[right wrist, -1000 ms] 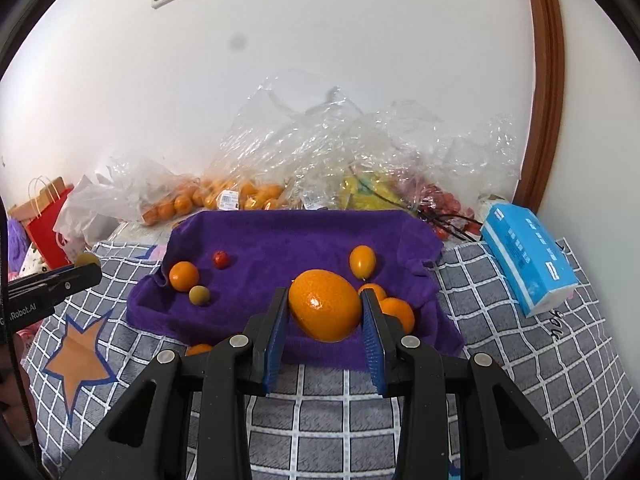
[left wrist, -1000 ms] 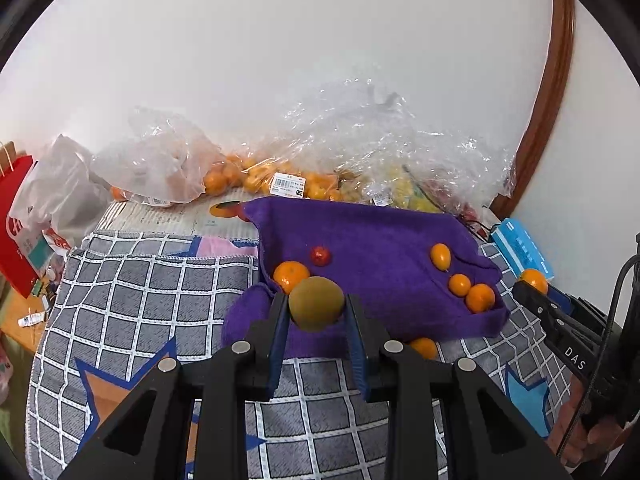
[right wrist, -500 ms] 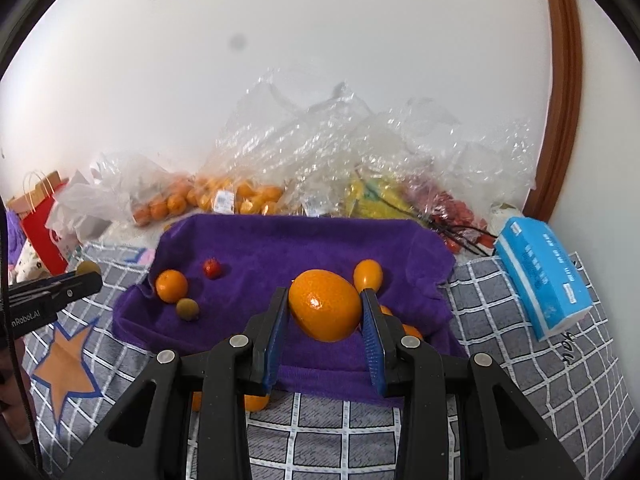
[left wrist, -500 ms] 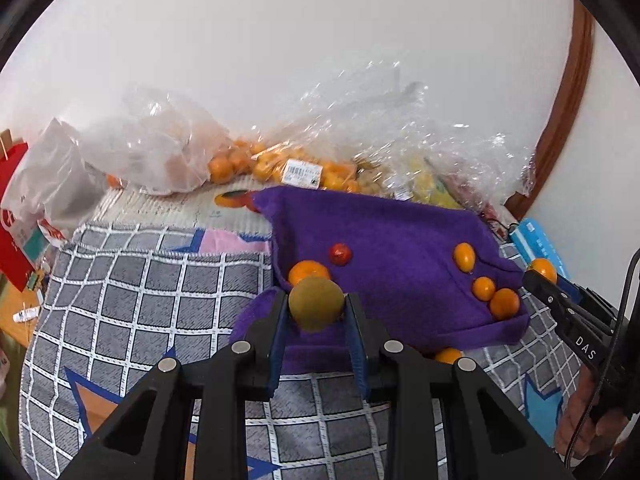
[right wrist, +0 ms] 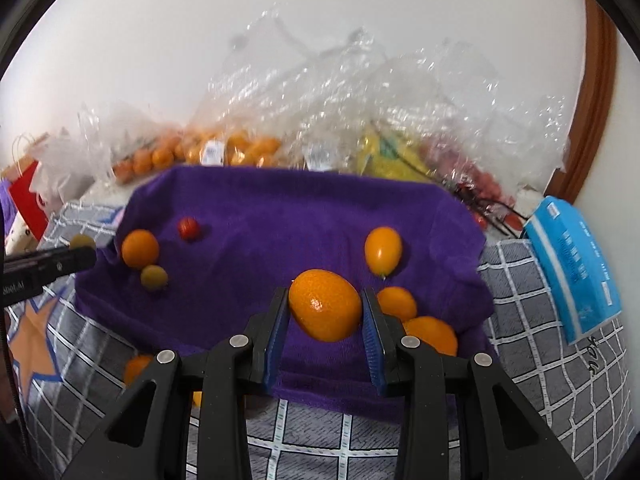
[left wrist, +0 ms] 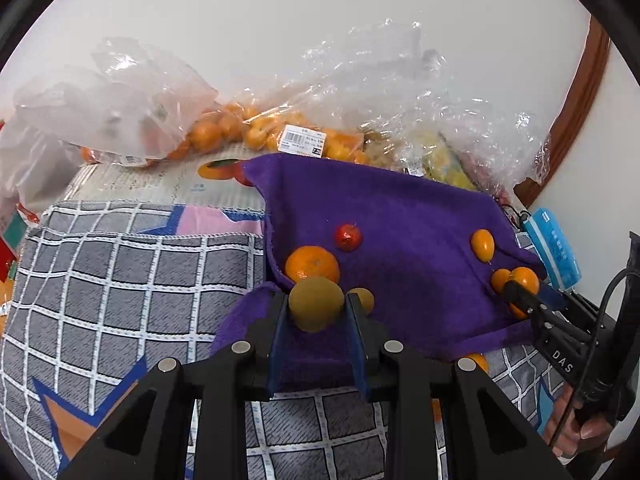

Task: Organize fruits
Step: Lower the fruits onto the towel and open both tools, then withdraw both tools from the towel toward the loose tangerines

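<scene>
I see open middle ground on the purple towel (right wrist: pixel 288 220), fruit bunched near its left and right edges. My left gripper (left wrist: pixel 317 312) is clamped on a green-brown fruit (left wrist: pixel 315 307) over the towel's near-left corner; my right gripper (right wrist: pixel 325 308) pinches an orange (right wrist: pixel 325 304) above the near-right edge.

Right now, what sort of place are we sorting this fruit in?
Most likely a room in a home, not a shop or kitchen counter. The fruit lies on a purple towel spread over a checked fabric cover, with clear grocery bags of produce heaped against a plain white wall.
</scene>
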